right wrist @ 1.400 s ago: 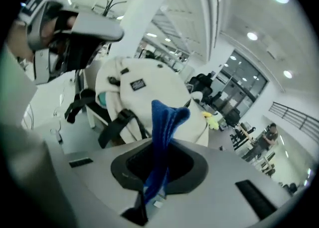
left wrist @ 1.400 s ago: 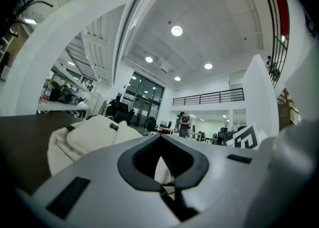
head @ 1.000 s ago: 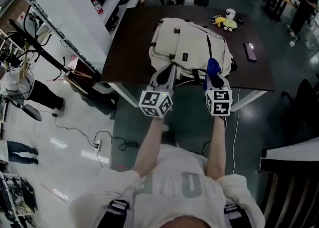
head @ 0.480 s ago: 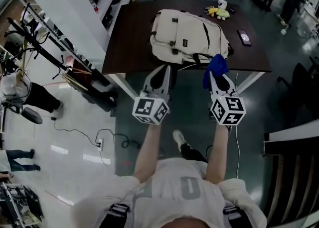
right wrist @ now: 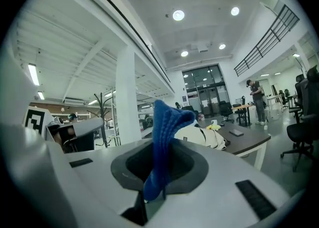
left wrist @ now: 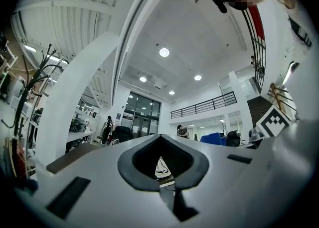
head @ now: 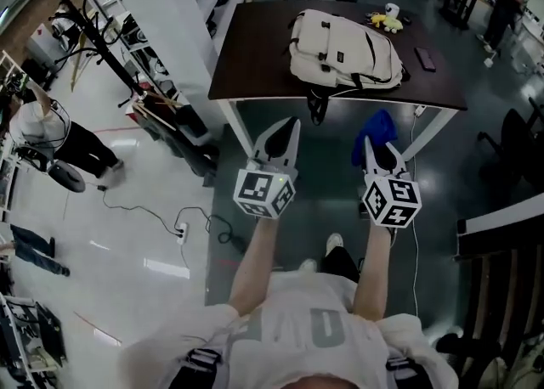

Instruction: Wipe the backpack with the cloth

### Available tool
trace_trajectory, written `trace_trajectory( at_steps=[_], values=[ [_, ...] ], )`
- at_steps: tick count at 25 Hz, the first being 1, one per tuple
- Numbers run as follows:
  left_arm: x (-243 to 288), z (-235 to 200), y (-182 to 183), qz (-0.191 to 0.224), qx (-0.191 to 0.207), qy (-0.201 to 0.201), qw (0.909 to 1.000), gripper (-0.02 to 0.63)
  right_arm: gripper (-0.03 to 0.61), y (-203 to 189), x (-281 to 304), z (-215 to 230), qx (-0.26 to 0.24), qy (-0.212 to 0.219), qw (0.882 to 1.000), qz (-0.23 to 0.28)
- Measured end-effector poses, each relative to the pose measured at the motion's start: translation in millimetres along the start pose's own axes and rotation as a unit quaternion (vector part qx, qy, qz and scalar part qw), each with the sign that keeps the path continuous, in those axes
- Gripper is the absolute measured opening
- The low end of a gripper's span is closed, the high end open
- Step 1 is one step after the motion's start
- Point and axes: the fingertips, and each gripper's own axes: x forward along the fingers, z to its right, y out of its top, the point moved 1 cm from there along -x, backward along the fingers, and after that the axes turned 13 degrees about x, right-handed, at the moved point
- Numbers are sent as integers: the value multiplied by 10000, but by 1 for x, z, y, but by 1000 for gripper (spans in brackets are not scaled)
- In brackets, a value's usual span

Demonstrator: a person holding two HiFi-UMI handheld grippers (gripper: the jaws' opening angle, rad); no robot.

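Both grippers hover over the floor, short of the near edge of the dark surface [head: 255, 56].
The right gripper [head: 376, 146] has its jaws pinching the blue cloth [right wrist: 163, 137], which stands up in a bunch between them. The left gripper [head: 286, 131] has its jaws pressed together with nothing between them. The cream backpack [head: 344, 49] lies flat on the surface, well apart from both grippers. A dark phone [head: 427, 59] lies to its right, and a yellow plush toy [head: 389, 20] sits at the far edge.

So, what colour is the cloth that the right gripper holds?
Blue. The cloth shows best in the right gripper view.
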Motion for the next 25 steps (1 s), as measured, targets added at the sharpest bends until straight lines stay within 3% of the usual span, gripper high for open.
trace_trajectory(
  at_steps=[9,25],
  values=[
    [-42,-4,14,123,-51,345,9993,2,43,-4,-21,-32,-406,175,9988,-230],
    [-49,35,22,35,135,67,9999,2,41,-2,-62,-28,-279,132,9995,-112]
  ],
)
